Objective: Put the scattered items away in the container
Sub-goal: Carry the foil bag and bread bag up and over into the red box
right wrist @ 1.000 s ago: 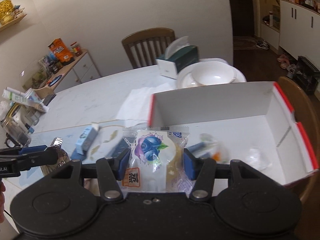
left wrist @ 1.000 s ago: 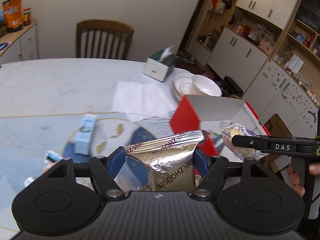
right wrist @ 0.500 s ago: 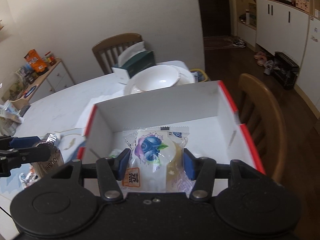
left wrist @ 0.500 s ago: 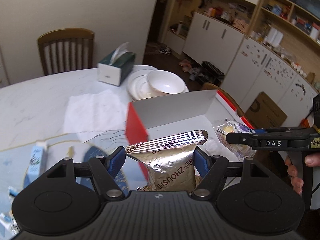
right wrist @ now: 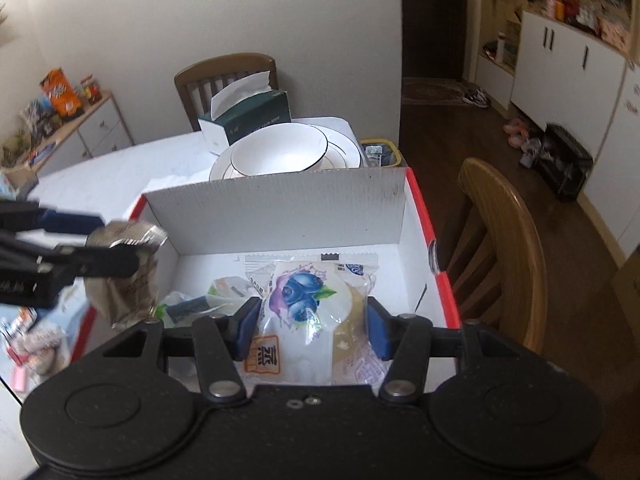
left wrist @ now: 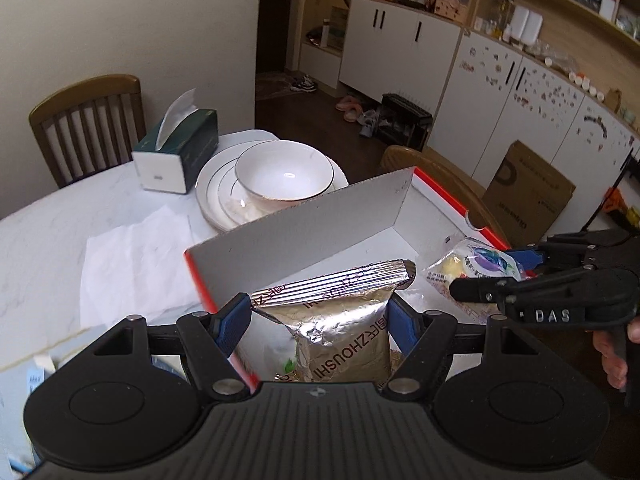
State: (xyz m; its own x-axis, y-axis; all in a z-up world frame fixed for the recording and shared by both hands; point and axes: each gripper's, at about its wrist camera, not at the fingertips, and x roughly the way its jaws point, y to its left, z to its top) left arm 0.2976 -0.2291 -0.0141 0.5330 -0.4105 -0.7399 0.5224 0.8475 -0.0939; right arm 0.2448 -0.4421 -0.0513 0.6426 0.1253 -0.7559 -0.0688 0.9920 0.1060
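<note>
Two packets hang over your box point(right wrist: 280, 208): the left gripper point(left wrist: 320, 316) clamps the foil bag point(left wrist: 344, 344), the right gripper point(right wrist: 312, 326) clamps the blueberry pastry point(right wrist: 308, 312). Behind the far wall sit a bowl point(left wrist: 284, 176), plates point(left wrist: 216, 196) and a tissue box point(left wrist: 180, 152); a wooden chair point(right wrist: 508, 240) stands beside it. A second ago both packets were short of the box.

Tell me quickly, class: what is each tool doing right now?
Left tool: shut on the silver snack bag.
Right tool: shut on the blueberry pastry packet, over the box.
</note>
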